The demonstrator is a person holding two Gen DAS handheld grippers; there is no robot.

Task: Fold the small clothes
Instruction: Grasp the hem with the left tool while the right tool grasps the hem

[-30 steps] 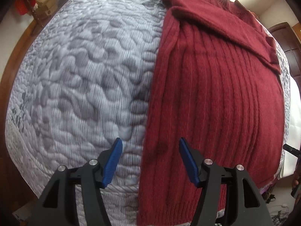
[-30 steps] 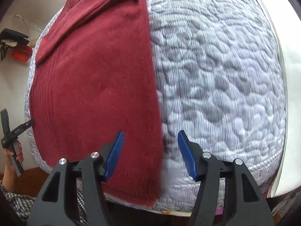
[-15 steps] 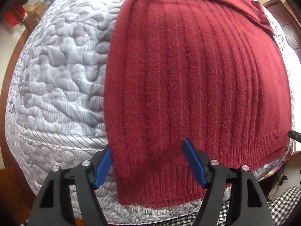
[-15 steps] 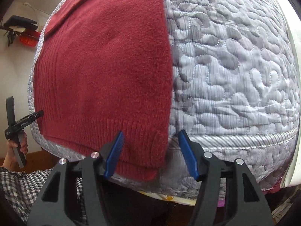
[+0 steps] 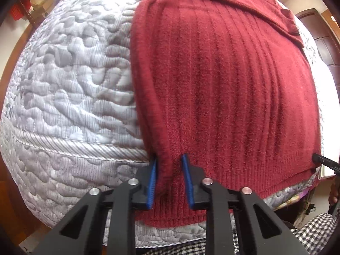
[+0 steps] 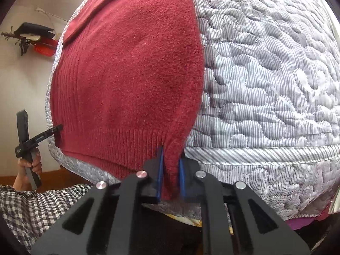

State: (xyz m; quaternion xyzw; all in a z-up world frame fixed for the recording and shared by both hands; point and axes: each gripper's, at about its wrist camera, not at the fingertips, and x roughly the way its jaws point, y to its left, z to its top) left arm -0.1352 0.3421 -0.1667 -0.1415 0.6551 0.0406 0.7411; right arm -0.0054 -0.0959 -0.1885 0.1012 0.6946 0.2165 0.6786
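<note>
Sweater: we saw a dark red ribbed sweater [image 5: 223, 80] lying flat on a grey-and-white quilted mattress [image 5: 70, 89], its ribbed hem hanging over the near edge of the mattress.
Sleeve: 1 sleeve [image 5: 244, 6] lay folded across the far part of the sweater.
Left gripper: our left gripper [image 5: 169, 182] had its 2 blue-padded fingers drawn in close on the sweater's near left hem corner, with a fold of knit pinched between them.
Right gripper: our right gripper [image 6: 171, 176] had its fingers nearly together, clamped on the near right hem corner, which rose in a small peak between the pads.
Other view of left gripper: from the right wrist camera we saw a hand [image 6: 27, 167] holding the black handle at the sweater's opposite hem corner.
Clothing: a checked sleeve [image 6: 36, 208] showed below that hand.
Background: a red object [image 6: 44, 47] hung on the pale wall beyond the mattress.
</note>
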